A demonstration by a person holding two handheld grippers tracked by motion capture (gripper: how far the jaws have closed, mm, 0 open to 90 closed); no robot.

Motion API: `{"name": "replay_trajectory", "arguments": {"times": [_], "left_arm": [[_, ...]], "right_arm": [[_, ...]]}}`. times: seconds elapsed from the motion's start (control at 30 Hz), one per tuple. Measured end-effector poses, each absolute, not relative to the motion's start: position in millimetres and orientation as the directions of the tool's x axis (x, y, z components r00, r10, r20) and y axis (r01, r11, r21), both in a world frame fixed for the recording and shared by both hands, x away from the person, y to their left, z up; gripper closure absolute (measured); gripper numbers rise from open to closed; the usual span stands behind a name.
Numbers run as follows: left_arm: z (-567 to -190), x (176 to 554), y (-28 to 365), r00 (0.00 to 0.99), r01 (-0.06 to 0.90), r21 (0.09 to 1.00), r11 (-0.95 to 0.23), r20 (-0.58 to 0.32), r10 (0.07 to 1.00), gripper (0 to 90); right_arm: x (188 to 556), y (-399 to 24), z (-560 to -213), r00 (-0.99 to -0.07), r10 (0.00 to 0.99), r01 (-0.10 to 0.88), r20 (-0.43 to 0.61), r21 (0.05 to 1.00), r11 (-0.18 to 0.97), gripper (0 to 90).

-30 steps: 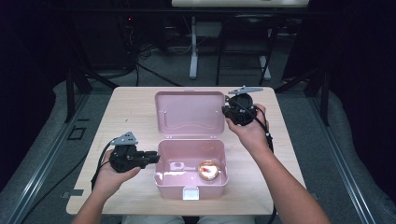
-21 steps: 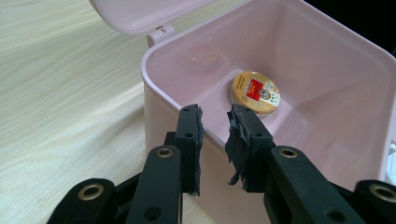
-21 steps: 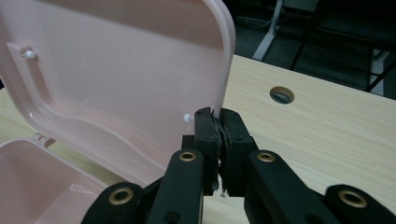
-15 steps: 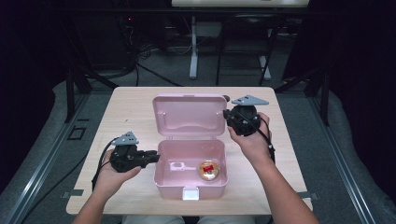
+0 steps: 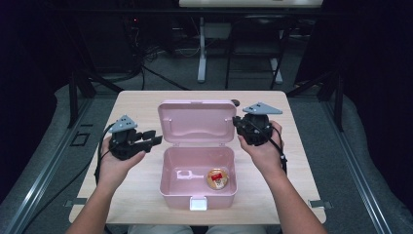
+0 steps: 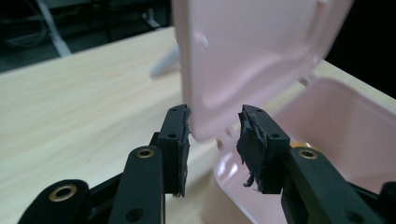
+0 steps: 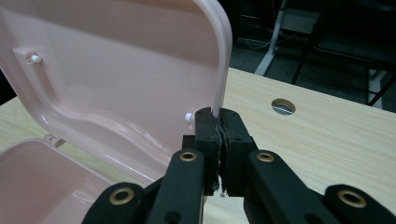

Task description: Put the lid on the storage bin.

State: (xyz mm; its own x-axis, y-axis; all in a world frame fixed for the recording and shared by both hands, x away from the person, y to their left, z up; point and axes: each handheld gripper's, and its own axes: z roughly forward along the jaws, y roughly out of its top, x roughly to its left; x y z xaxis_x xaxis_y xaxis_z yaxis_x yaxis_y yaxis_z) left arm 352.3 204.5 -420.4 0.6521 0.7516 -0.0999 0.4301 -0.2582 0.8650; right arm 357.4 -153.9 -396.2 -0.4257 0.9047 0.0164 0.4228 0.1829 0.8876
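Note:
A pink plastic box stands open at the table's middle, its lid tilted up on the far side. Inside lie a round golden item with a red patch and a small white part. My right gripper is shut on the lid's right edge; in the right gripper view the jaws pinch the rim of the lid. My left gripper stands open just left of the lid. In the left gripper view its jaws frame the lid's corner without touching it.
The pale wooden table has a small round hole behind the lid's right corner, also seen as a hole in the right gripper view. Dark floor, cables and desk legs lie beyond the far edge.
The lid has swung from lying back flat to tilted up over the box, carried by my right gripper. My left gripper has left the box's left wall and risen toward the lid.

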Motion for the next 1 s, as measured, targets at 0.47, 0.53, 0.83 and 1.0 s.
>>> {"name": "replay_trajectory", "arguments": {"times": [0.47,0.53,0.83,1.0], "left_arm": [[-387.9,385.5,185.1,0.618,0.42,0.867,-0.269,-0.056,0.784,67.6],[-385.7,386.8,181.7,0.62,0.415,0.868,-0.273,-0.05,0.783,72.5],[-383.8,384.5,176.7,0.612,0.392,0.86,-0.326,0.02,0.791,80.2],[-383.0,382.5,176.8,0.615,0.389,0.862,-0.325,0.019,0.788,80.3]], "right_arm": [[357.2,-155.8,-396.8,-0.436,0.9,0.421,0.024,0.889,0.18,87.0],[357.5,-156.2,-396.9,-0.437,0.899,0.423,0.026,0.888,0.179,87.0],[361.0,-158.8,-396.7,-0.456,0.889,0.435,0.046,0.883,0.177,83.4],[364.4,-160.4,-393.2,-0.461,0.885,0.445,0.071,0.881,0.161,81.5]]}}
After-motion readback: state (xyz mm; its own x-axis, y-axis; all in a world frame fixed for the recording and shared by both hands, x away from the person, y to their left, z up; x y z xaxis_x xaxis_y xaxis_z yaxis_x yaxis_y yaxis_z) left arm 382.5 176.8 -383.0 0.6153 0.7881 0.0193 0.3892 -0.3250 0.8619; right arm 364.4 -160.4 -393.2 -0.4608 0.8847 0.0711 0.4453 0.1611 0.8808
